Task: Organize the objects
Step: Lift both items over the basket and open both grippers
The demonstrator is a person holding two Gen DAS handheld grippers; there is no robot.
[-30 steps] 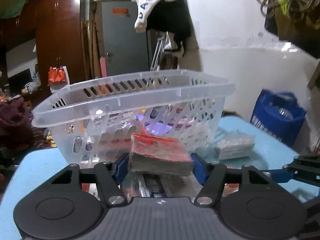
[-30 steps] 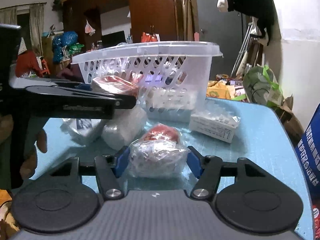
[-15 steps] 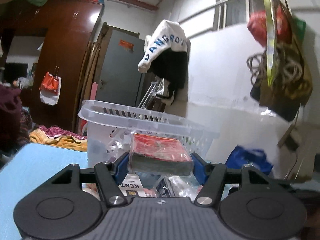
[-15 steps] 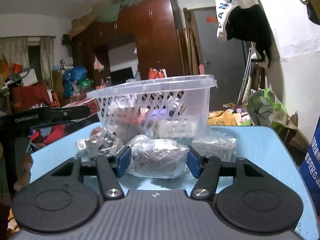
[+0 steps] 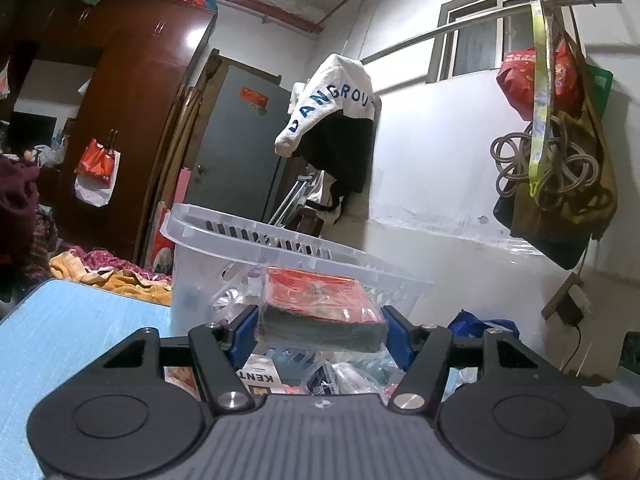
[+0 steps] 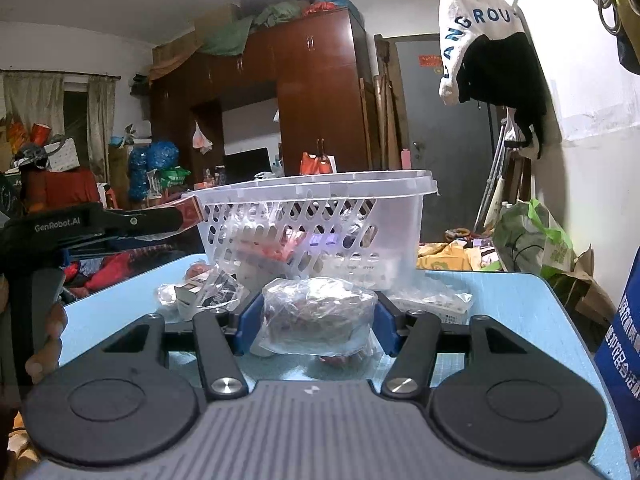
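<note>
My left gripper (image 5: 320, 320) is shut on a flat red packet (image 5: 320, 304) wrapped in clear plastic, held up level with the rim of the clear plastic basket (image 5: 280, 240). In the right wrist view the left gripper (image 6: 188, 212) holds that red packet (image 6: 191, 213) at the left end of the basket (image 6: 320, 216) rim. My right gripper (image 6: 316, 316) is shut on a clear plastic bag of dark stuff (image 6: 316, 314), above the light blue table (image 6: 520, 320) in front of the basket.
Several wrapped packets (image 6: 200, 292) and a white boxed pack (image 6: 432, 304) lie on the table by the basket. A "KENT" box (image 5: 260, 378) lies below the left gripper. A blue bag (image 6: 624, 344) stands at the table's right edge. The basket holds several items.
Both grippers have risen with their loads. The left gripper has lifted the red packet from the basket's foot up to its rim; the right has lifted the bag off the table.
</note>
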